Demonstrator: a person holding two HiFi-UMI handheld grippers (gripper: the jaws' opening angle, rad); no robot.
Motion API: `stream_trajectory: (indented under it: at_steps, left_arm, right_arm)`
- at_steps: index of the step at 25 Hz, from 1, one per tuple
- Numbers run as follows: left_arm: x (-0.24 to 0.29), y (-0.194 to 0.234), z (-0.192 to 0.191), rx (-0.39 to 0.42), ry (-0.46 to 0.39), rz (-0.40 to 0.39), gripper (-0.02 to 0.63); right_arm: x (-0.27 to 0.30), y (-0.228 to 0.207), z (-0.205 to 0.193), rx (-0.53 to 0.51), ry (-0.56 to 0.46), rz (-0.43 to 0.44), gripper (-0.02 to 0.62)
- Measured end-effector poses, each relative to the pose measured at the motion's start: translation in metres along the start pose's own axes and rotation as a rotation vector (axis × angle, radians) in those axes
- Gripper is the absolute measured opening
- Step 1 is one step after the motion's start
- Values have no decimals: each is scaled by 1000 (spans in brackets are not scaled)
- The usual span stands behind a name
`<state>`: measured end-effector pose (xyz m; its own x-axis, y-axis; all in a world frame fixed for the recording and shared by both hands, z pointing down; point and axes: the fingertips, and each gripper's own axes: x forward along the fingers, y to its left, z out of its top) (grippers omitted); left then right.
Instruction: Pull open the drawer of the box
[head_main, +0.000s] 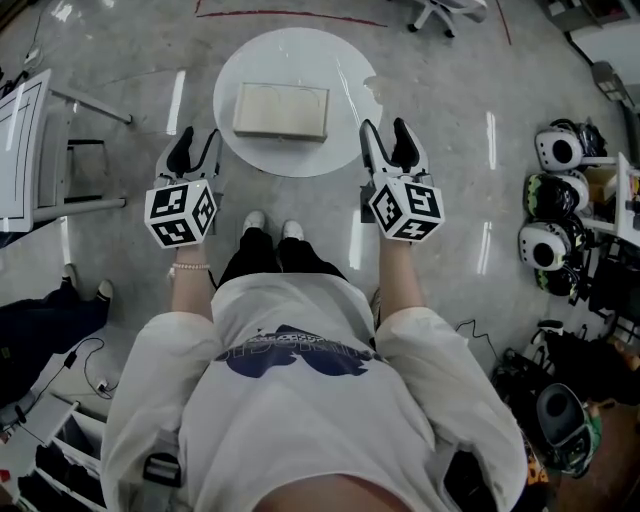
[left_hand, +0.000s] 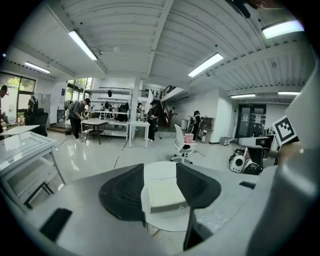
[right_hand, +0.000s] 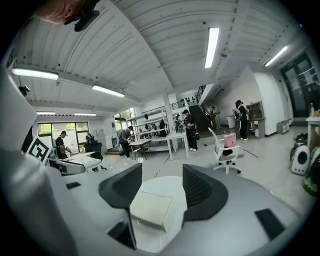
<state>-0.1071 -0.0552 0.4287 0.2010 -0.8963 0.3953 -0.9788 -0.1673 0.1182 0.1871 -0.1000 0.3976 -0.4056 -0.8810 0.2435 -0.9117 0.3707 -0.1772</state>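
A flat cream box lies on a small round white table in front of me; its drawer looks closed, though the front face is hard to make out. My left gripper hovers at the table's near left edge, open and empty. At the near right edge my right gripper is also open and holds nothing. In the left gripper view the box shows between the spread jaws of the left gripper, well ahead of them. In the right gripper view the box sits low between the jaws of the right gripper.
Several white and black helmets lie on the floor at the right. A glass-topped metal frame stands at the left. An office chair is beyond the table. Cables and bags sit near my feet. People stand far off.
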Motion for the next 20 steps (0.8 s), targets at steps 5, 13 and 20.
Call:
stream_trajectory:
  at_steps: [5, 13, 20]
  left_arm:
    - [19, 14, -40, -8, 97, -27, 186]
    - [43, 40, -52, -1, 144, -122, 186]
    - [79, 56, -34, 42, 140, -191, 186]
  right_arm:
    - [25, 13, -95, 31, 230, -27, 236]
    - [76, 72, -246, 111, 582, -52, 236]
    - [127, 109, -285, 101, 691, -57, 238]
